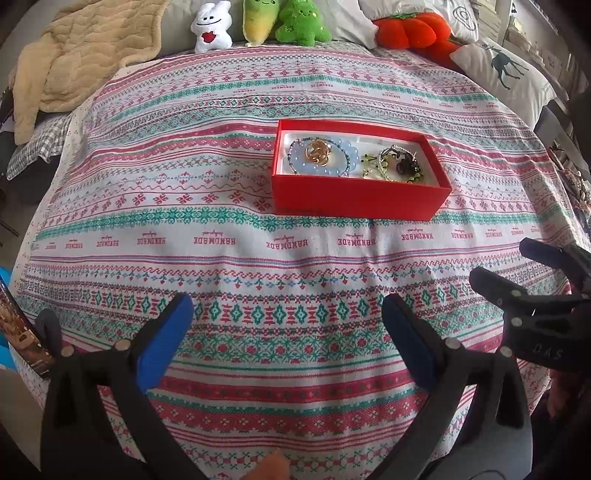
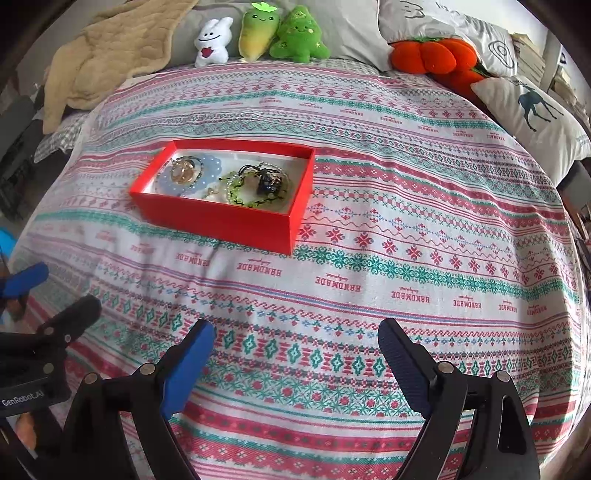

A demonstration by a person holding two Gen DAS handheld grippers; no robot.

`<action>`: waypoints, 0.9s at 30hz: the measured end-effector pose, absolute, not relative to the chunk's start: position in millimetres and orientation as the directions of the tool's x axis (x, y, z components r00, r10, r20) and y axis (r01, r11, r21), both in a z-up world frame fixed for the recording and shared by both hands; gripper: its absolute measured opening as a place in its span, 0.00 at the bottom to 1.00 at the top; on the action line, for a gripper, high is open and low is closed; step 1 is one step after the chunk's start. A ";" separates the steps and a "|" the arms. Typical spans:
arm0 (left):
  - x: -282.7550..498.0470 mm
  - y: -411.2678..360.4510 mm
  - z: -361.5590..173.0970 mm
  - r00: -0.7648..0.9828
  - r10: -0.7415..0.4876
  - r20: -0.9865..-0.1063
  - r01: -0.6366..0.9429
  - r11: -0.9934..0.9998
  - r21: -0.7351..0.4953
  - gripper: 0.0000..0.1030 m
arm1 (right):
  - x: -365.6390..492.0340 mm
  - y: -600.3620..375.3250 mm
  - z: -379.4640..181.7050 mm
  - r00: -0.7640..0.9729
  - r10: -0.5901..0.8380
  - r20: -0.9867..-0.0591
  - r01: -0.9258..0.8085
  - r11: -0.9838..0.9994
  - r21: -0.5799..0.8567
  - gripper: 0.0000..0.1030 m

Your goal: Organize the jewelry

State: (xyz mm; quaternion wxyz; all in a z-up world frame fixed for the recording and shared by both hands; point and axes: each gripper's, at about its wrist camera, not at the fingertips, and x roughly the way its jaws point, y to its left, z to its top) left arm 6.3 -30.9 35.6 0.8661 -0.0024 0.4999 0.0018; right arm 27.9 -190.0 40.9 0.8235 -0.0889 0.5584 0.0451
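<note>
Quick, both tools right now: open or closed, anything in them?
Left tool: open, nothing between its fingers, hovering over the patterned cloth.
Right tool: open, empty too, short of the red box.

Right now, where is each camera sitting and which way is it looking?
Left wrist view: sits on the left tool, looking forward and down over the patterned bedspread at the red cardboard jewelry box; the right tool shows at right.
Right wrist view: sits on the right tool, facing the same way; the left tool shows at left.
Both share the box, bedspread and green tree-shaped plush toy.
</note>
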 end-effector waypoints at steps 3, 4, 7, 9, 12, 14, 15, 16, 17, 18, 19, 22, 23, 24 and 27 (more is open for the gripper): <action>6.3 -30.3 35.7 0.499 0.002 -0.866 -0.010 1.000 -0.004 0.99 | 30.7 -190.8 40.4 0.372 -0.023 -0.928 -0.174 0.980 -0.094 0.89; 6.2 -30.1 35.8 0.500 0.002 -0.866 -0.011 1.000 -0.004 0.99 | 32.2 -192.0 39.9 0.371 -0.023 -0.928 -0.173 0.980 -0.094 0.89; 6.4 -30.7 35.6 0.499 0.004 -0.867 -0.014 1.000 -0.003 0.99 | 33.2 -193.1 39.1 0.369 -0.024 -0.929 -0.171 0.981 -0.093 0.89; 6.9 -30.3 35.1 0.497 0.001 -0.868 -0.013 1.000 -0.006 0.99 | 33.0 -193.0 38.4 0.367 -0.025 -0.930 -0.171 0.981 -0.093 0.89; 7.3 -31.3 34.4 0.493 0.000 -0.870 -0.011 1.000 -0.006 0.99 | 33.1 -193.2 38.0 0.364 -0.024 -0.931 -0.172 0.981 -0.092 0.89; 7.3 -31.9 34.3 0.493 0.001 -0.870 -0.010 1.000 -0.004 0.99 | 32.9 -193.7 38.2 0.365 -0.023 -0.931 -0.171 0.981 -0.091 0.89; 7.2 -32.0 34.4 0.493 0.000 -0.870 -0.010 1.000 -0.005 0.99 | 33.0 -193.7 38.2 0.365 -0.023 -0.931 -0.171 0.981 -0.091 0.89; 7.2 -32.0 34.6 0.494 0.000 -0.870 -0.010 1.000 -0.006 0.99 | 32.9 -193.7 38.2 0.365 -0.023 -0.931 -0.171 0.981 -0.091 0.89; 7.1 -32.1 34.6 0.495 0.000 -0.869 -0.011 1.000 -0.006 0.99 | 32.9 -193.9 38.1 0.365 -0.023 -0.931 -0.172 0.981 -0.091 0.89; 7.0 -32.2 34.8 0.496 0.001 -0.868 -0.011 1.000 -0.005 0.99 | 32.9 -193.8 38.0 0.365 -0.023 -0.931 -0.172 0.981 -0.091 0.89; 7.1 -32.5 34.8 0.497 0.002 -0.868 -0.012 1.000 -0.004 0.99 | 32.9 -193.8 38.0 0.364 -0.023 -0.931 -0.173 0.981 -0.091 0.89; 7.3 -32.2 34.5 0.497 0.004 -0.868 -0.015 1.000 -0.004 0.99 | 32.8 -193.6 38.2 0.365 -0.023 -0.931 -0.174 0.980 -0.092 0.89; 7.2 -32.0 34.6 0.496 0.004 -0.868 -0.015 1.000 -0.004 0.99 | 32.7 -193.5 38.3 0.365 -0.023 -0.931 -0.175 0.980 -0.093 0.89; 7.3 -31.2 34.3 0.495 0.005 -0.869 -0.016 1.000 -0.004 0.99 | 32.8 -193.5 38.2 0.365 -0.023 -0.931 -0.176 0.980 -0.094 0.89; 7.3 -30.0 33.3 0.492 0.007 -0.870 -0.020 1.000 -0.003 0.99 | 32.9 -193.5 37.7 0.363 -0.024 -0.931 -0.178 0.980 -0.094 0.89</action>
